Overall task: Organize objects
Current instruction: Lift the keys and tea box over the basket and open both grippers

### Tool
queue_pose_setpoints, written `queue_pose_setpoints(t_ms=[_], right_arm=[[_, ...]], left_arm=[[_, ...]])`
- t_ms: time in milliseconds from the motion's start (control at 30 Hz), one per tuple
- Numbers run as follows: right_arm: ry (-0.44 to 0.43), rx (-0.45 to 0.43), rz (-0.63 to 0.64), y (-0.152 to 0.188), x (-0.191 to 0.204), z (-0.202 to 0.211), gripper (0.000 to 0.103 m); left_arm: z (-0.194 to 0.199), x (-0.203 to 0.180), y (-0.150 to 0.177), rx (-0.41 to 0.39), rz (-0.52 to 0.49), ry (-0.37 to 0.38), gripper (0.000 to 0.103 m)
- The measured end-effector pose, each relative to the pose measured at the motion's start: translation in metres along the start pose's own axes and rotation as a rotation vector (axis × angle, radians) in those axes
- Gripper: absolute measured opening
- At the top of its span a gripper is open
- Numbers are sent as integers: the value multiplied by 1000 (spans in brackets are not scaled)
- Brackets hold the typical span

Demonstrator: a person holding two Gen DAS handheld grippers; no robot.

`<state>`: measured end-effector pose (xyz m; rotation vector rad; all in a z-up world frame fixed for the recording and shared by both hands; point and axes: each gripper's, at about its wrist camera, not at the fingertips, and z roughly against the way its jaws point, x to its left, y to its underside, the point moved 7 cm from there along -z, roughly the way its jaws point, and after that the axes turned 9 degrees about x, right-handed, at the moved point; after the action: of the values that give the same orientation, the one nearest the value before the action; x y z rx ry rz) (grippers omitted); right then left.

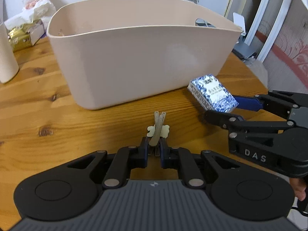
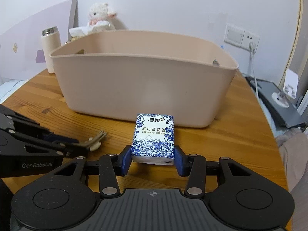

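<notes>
Left gripper jaws clamped on a hair clip, right gripper jaws gripping a blue-patterned tissue pack, both just near of the beige bin on the wooden table.

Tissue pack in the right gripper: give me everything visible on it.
The small rectangular blue-and-white tissue pack looks wrapped in glossy plastic film, printed with blue floral and landscape art plus Chinese text on a white label. The right gripper is shut on it, blue pads pressing both long sides near its rear end. It points lengthwise toward the beige plastic storage bin, just short of the bin's near wall, over the round wooden table. Whether it touches the tabletop is unclear.
</notes>
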<state>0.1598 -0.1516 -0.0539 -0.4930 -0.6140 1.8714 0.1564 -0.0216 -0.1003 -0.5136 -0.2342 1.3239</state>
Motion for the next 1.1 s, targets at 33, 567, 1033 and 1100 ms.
queue_pose_setpoints(t_ms=[33, 567, 1033, 1100], right_arm=[[2, -8, 4, -1, 1, 4, 42], [66, -199, 36, -38, -14, 77, 42], [71, -339, -1, -101, -26, 93, 42], [77, -336, -11, -110, -27, 86, 42]], left_arm=[[4, 0, 0, -5, 4, 3, 13], [97, 0, -28, -212, -45, -68, 13], [99, 19, -104, -282, -18, -187, 14], [85, 22, -113, -259, -6, -218, 14]])
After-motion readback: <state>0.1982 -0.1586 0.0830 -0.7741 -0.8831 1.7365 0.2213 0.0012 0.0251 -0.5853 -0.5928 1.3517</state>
